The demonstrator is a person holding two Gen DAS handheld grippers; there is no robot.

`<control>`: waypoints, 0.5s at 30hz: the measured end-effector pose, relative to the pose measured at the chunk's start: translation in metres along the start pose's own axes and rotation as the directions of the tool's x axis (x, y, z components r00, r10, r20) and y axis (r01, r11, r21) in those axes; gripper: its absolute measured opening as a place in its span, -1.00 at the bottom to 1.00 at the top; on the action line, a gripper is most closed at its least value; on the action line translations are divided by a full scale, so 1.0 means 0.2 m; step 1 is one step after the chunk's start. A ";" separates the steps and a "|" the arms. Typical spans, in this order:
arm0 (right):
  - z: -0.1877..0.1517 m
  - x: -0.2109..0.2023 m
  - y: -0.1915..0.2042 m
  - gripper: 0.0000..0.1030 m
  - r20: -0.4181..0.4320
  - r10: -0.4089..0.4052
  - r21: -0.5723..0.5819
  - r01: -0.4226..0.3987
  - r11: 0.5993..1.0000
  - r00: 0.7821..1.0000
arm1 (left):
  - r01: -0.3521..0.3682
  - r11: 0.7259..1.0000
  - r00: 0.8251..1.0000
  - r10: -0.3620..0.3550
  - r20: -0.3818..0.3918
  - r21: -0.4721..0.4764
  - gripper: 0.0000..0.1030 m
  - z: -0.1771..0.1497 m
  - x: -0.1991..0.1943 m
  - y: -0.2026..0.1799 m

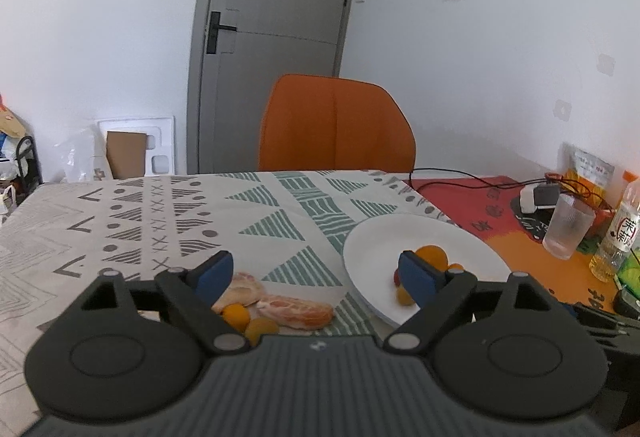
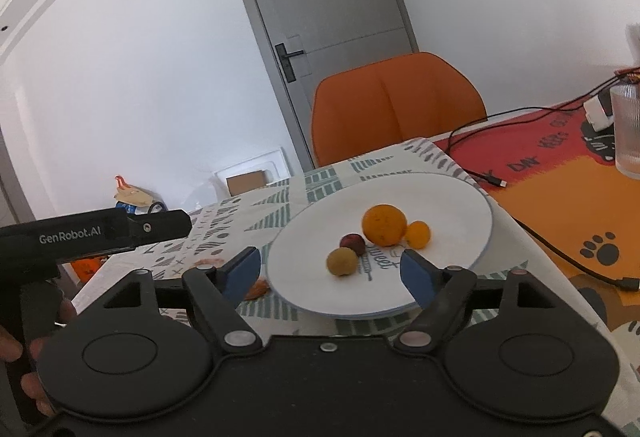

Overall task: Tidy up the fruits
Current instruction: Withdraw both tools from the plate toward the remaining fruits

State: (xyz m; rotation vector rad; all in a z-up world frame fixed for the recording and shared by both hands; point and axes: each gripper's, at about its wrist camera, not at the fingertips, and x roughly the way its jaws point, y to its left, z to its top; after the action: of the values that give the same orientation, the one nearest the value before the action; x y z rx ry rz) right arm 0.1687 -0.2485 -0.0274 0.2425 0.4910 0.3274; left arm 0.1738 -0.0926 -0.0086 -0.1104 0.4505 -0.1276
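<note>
Right tool (image 2: 330, 271) gapes empty before plate (image 2: 460, 197) of fruits (image 2: 384, 225).

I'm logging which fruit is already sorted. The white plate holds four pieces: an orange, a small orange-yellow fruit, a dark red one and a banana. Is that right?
Not quite. There is no banana on the white plate. The fourth piece is a small round yellow-green fruit, beside the dark red one. The orange and the small orange-yellow fruit are as you say. The right wrist view shows it.
</note>
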 end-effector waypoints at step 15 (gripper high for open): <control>0.03 -0.04 0.15 0.71 0.025 0.037 -0.043 -0.036 0.998 0.999 | -0.075 0.996 0.995 0.078 0.062 -0.051 0.72 0.04 -0.19 0.18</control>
State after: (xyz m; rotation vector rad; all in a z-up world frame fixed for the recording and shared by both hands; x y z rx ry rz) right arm 0.1580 -0.2251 -0.0106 0.2140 0.4537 0.3695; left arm 0.1473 -0.0518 0.0094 -0.1442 0.3939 -0.0375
